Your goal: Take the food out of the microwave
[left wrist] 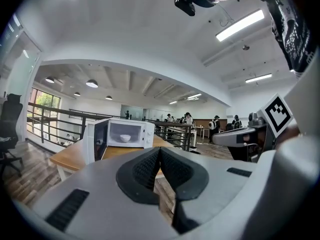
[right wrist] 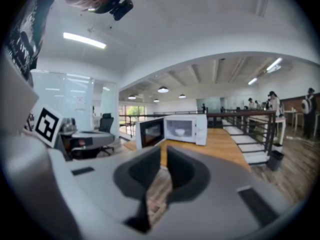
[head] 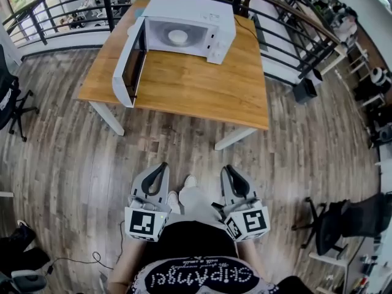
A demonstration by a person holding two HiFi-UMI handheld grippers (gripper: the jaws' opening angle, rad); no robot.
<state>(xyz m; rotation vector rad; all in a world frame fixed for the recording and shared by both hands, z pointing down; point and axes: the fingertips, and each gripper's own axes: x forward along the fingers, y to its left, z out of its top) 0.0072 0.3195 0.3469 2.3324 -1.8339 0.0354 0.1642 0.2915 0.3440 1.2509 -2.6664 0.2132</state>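
Wood-plank flooring (head: 67,164) lies beneath both grippers, which are held low in front of the person. Left gripper (head: 162,166): jaws together, nothing between them. Right gripper (head: 230,168): jaws likewise closed and empty, set beside the left but not touching it. Well ahead of both tips stands a wooden table (head: 202,97) bearing a white microwave (head: 202,8), its door (head: 128,66) swung open toward the left gripper's side. White bowl (head: 178,37): inside the cavity, well apart from either gripper; contents cannot be made out.
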